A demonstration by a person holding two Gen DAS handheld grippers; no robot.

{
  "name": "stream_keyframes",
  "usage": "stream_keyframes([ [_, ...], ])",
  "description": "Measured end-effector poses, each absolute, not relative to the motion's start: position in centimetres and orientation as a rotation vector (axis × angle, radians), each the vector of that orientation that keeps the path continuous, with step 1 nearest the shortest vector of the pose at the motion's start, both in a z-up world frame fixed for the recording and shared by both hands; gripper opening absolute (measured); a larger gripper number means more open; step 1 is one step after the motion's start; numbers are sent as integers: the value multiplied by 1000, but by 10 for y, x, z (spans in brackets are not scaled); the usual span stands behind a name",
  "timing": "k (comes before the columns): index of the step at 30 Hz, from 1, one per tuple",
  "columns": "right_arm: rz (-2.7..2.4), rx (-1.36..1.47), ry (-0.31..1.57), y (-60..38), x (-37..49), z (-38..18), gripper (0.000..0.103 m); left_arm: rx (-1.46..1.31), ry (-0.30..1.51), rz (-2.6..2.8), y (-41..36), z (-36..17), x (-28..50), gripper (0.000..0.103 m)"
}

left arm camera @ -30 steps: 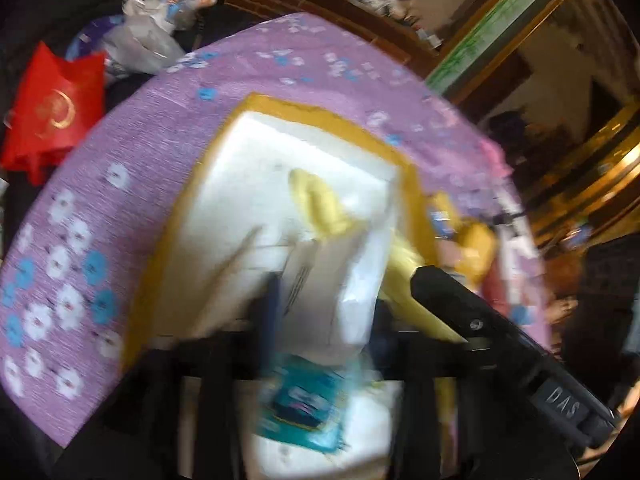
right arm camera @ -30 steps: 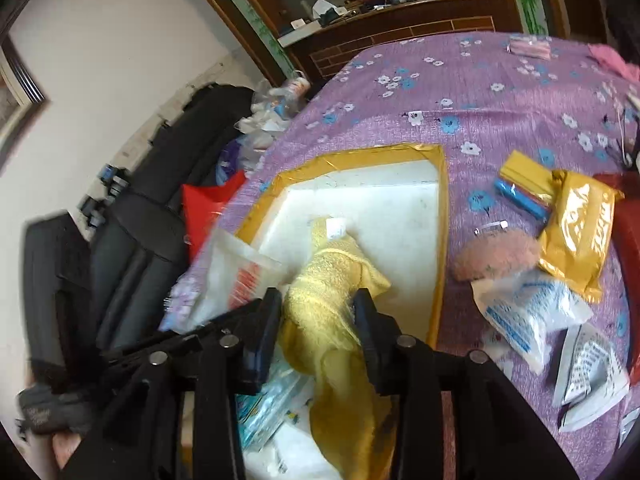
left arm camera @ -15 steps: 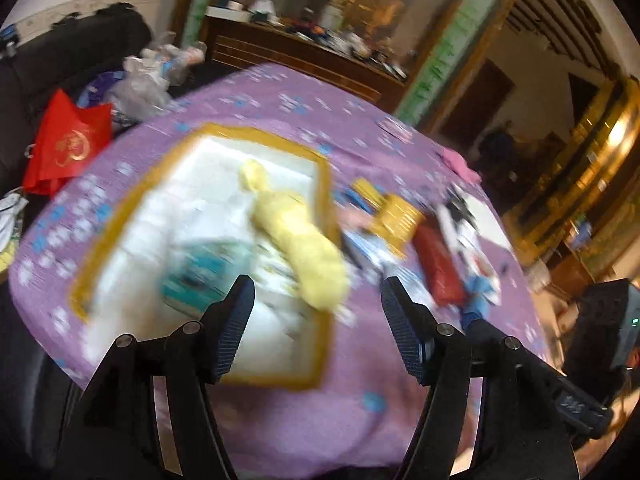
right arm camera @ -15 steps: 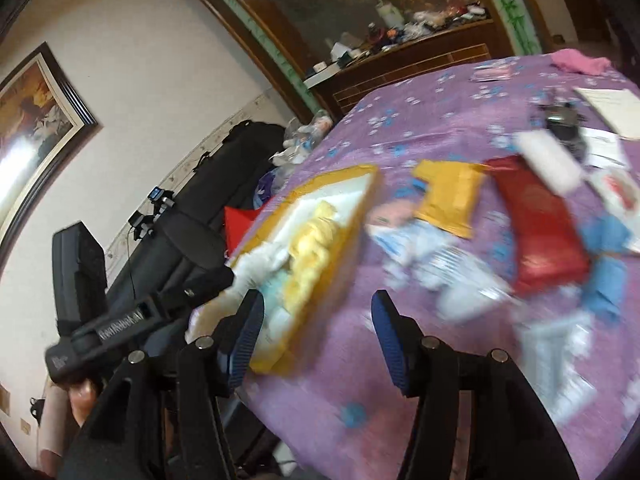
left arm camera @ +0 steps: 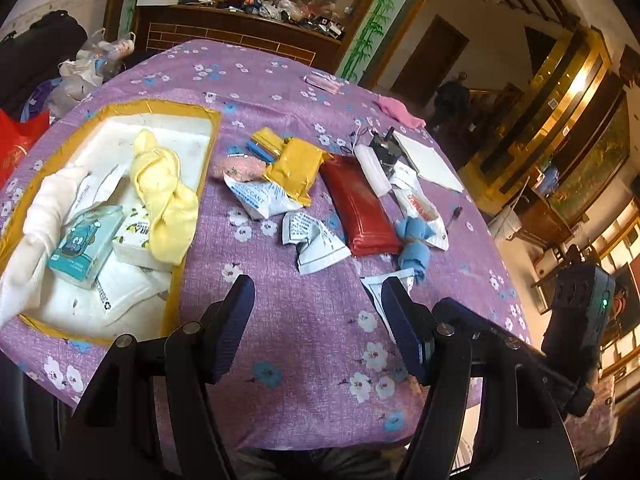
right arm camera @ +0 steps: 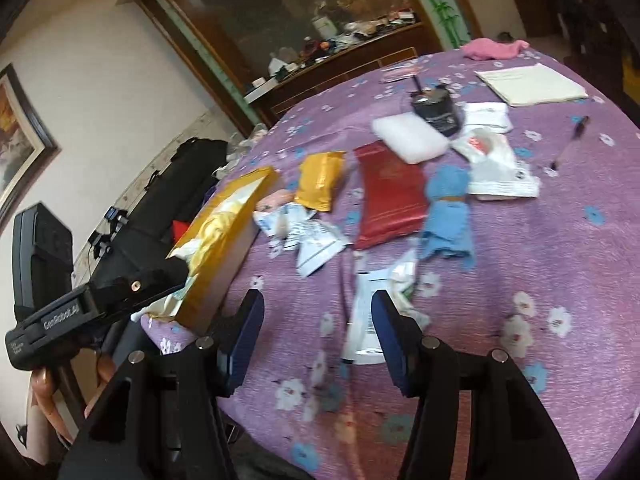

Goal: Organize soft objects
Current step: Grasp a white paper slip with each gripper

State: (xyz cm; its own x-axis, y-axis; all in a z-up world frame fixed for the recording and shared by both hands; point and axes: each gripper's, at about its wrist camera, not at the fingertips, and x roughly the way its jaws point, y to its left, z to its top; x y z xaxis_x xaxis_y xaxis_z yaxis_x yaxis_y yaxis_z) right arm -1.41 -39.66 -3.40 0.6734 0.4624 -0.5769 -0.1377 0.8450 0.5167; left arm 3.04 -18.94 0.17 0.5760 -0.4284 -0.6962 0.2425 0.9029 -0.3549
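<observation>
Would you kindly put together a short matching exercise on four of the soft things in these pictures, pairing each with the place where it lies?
Things:
1. yellow towel
2. blue cloth
3. pink cloth
4. red pouch

Places:
A. on the far side of the tablecloth, beyond the other items
B. inside the gold-rimmed tray
C. between the gold packet and the blue cloth
D. just right of the red pouch, in the left wrist view

Pairs: 1-B, 2-D, 3-A, 4-C
</observation>
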Motion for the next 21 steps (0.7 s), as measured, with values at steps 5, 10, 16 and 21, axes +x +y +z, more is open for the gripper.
stream_keyframes([
  [5, 273, 411, 787, -404, -10, -43, 56, -234, 895, -381, -185, -9, 32, 66],
  [10, 249, 391, 827, -402, 10, -58, 56, -230, 942, -398, -193, -18, 41, 66],
  [16, 224, 396, 892, -398, 27, -78, 32, -203, 1030, -407, -216, -36, 78, 66],
  [21, 207, 407, 869, -403, 21, -80, 21, -232, 1117, -391, -230, -57, 126, 66],
])
